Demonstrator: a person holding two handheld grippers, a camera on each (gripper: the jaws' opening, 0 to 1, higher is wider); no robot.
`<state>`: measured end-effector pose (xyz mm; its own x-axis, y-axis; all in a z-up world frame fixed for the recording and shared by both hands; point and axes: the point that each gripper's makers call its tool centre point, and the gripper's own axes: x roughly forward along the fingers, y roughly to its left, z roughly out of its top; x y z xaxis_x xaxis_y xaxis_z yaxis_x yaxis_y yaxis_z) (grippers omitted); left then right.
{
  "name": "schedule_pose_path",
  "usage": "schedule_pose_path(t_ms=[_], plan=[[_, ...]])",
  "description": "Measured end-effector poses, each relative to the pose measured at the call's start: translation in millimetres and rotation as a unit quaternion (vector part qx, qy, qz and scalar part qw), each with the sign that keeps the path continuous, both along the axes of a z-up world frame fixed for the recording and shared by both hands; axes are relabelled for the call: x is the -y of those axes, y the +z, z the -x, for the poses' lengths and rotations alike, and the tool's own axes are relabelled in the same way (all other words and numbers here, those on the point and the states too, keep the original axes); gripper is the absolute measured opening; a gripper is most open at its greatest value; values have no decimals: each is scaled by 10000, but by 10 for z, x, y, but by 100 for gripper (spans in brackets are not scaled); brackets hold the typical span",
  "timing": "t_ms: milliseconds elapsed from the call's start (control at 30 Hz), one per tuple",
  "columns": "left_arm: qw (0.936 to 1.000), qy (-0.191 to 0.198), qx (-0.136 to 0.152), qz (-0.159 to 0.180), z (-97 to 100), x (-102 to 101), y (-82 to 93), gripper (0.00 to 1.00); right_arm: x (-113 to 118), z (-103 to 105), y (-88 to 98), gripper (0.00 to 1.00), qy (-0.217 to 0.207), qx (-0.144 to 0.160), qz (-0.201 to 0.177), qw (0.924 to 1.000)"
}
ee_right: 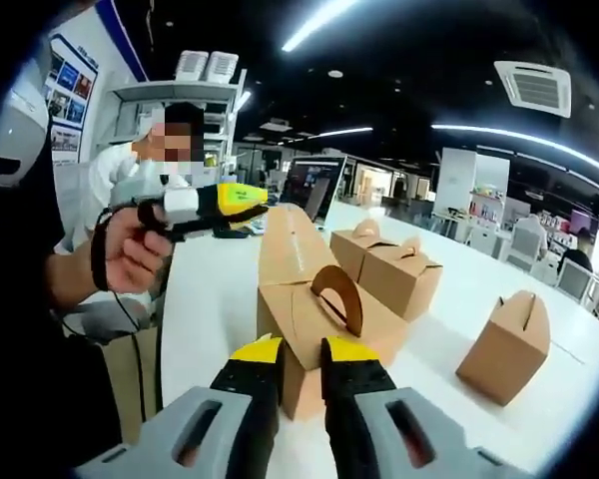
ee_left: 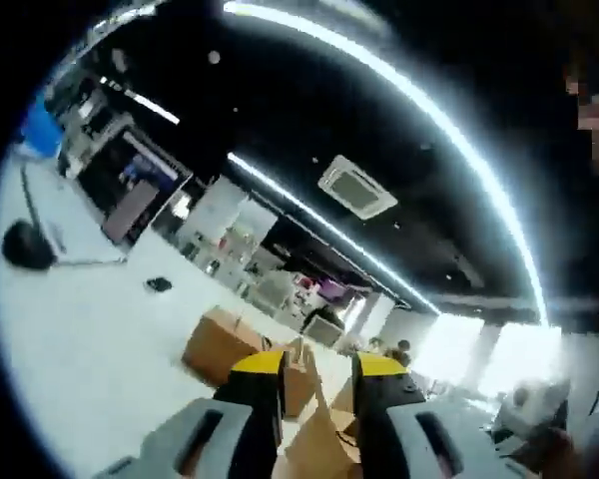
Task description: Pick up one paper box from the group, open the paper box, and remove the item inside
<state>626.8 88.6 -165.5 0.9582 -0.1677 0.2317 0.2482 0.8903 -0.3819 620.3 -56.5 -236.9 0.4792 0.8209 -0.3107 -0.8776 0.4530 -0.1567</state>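
In the right gripper view, the right claw (ee_right: 299, 361) rises with its yellow-tipped jaws a narrow gap apart, set against the near face of an open paper box (ee_right: 314, 324) on the white bench (ee_right: 210, 289); whether the jaws actually pinch the cardboard cannot be told. The box's arched handle flap (ee_right: 337, 296) stands just above the claw, and a long flap (ee_right: 292, 244) lifts up beyond it. Up and to the left of the right claw, a hand (ee_right: 130, 249) holds the left claw (ee_right: 255, 208), whose tip meets the top of that long flap. Beyond and right of the right claw sit two closed boxes (ee_right: 389, 264) side by side, and well to the right a single box (ee_right: 507, 347).

In the left gripper view, the left claw (ee_left: 319, 379) has its jaws slightly apart with a brown cardboard flap (ee_left: 317, 424) between them, apparently pinched. Another box (ee_left: 220, 344) lies just left of it.
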Motion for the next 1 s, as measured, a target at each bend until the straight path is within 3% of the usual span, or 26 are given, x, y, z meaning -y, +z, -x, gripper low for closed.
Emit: schedule_pose_path(t_ms=[67,133,200,267,367,467,500,567,667,700,767,1000], plan=[[9959,92,398,-811,28,89,204,28,0,-1,0,16,5,-3,2,10000],[9887,13,566,-1387,22,233,307,27,2,-2,-1,16,4,-7,-6,10000],[9800,-125,607,-1889,-25,384,332,24,-3,-1,-1,16,-1,6,-19,10000],[9655,-389,468,-2530,-117,542,245,16,-3,0,-1,16,-8,10,-22,10000],[9708,-663,131,-2300,-291,600,127,16,-5,2,-4,16,-7,6,25,10000],[9711,-675,105,-2288,-315,595,113,16,-5,2,-5,16,-6,8,38,10000],[9639,-519,-200,-2604,-502,515,-94,16,-7,6,-9,16,26,14,106,9999],[9634,-423,-392,-2616,-571,444,-242,16,-4,11,-9,16,60,12,92,9999],[9691,-586,-736,-2278,-564,401,-446,14,1,21,-7,15,97,3,58,9999],[9700,-761,-884,-2134,-551,421,-523,9,1,24,-6,15,113,1,57,9999],[9716,-872,-1337,-1746,-547,401,-699,4,1,31,-7,15,146,-16,61,9999],[9746,-1103,-1652,-1035,-576,427,-906,4,-5,49,-3,15,224,-95,-20,9997]])
